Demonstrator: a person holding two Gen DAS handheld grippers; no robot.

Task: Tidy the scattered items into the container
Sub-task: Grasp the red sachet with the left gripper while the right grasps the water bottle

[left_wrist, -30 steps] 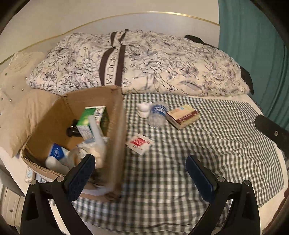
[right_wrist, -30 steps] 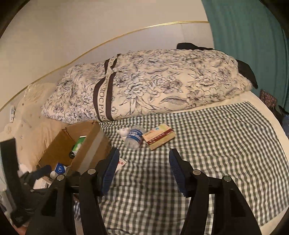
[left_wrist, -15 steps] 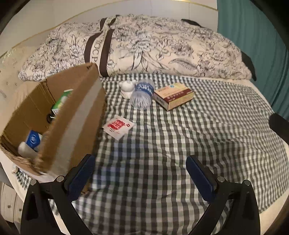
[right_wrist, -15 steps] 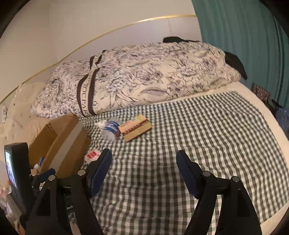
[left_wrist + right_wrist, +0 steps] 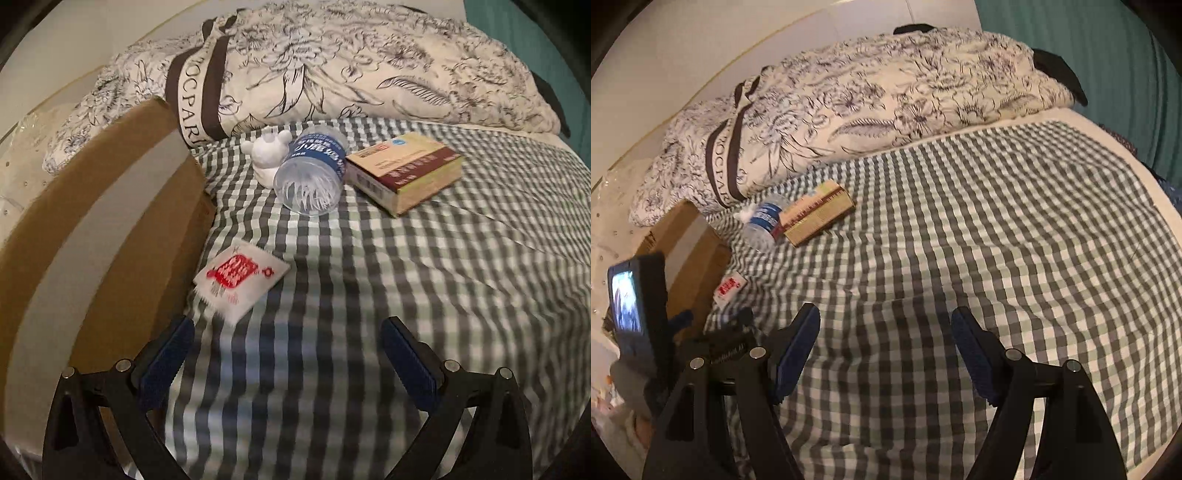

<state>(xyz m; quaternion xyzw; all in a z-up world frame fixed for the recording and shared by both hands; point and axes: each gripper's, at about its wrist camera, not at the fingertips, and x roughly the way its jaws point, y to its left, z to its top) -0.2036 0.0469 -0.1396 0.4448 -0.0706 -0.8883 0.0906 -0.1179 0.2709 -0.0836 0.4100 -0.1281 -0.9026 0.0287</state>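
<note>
My left gripper (image 5: 286,341) hangs open over the green-and-white checked cloth (image 5: 424,295), just short of the white sachet with red print (image 5: 242,284) lying beside the brown cardboard box (image 5: 110,236).

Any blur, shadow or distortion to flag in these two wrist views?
Left wrist: motion-smeared checked cloth near the open left tool; red-printed sachet soft; fisheye bows the cardboard box. Right wrist: sharper, dim warm light, shadow ahead of the open right tool.
</note>
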